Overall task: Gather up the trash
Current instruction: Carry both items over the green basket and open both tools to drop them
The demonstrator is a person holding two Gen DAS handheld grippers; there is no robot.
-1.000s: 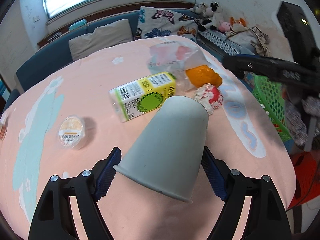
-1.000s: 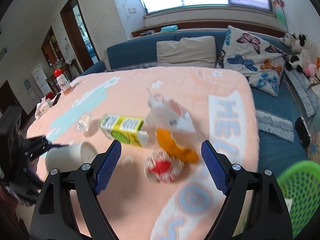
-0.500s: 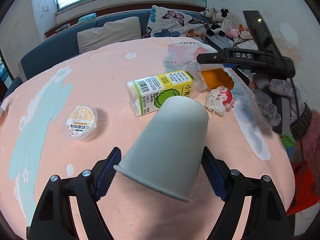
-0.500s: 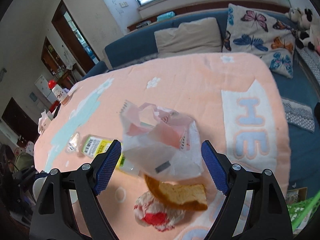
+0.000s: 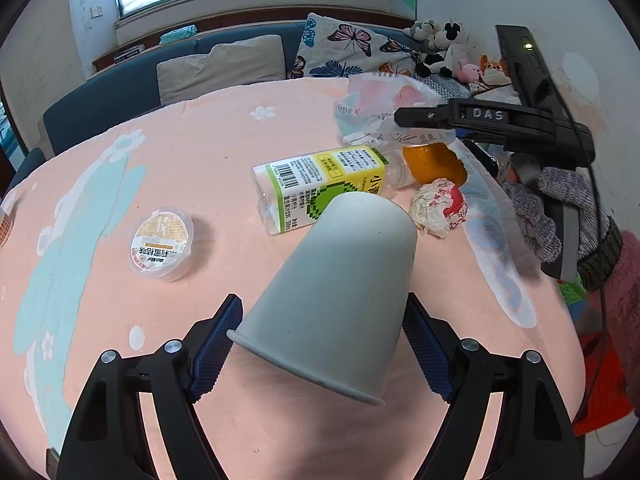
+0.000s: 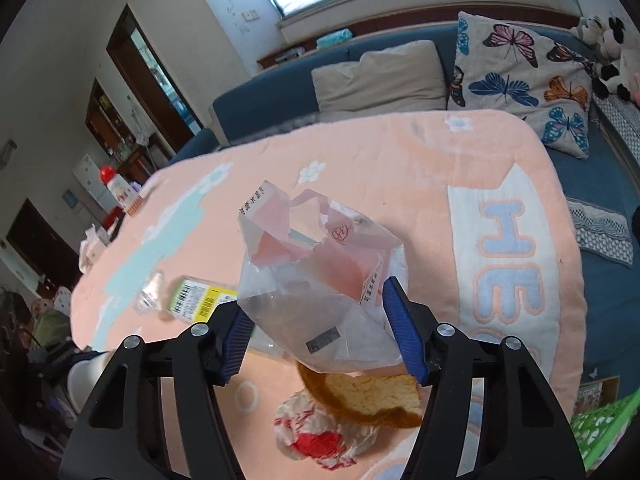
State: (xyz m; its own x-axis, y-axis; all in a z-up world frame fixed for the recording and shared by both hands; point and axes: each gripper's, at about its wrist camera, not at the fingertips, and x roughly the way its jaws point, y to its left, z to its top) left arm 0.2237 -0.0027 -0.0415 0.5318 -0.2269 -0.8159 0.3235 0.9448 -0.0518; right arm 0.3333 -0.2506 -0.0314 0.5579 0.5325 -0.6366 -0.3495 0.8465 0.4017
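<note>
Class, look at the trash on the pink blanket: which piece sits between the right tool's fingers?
The clear plastic bag with pink print; the crumpled wrapper and green-labelled bottle lie outside the right tool.
</note>
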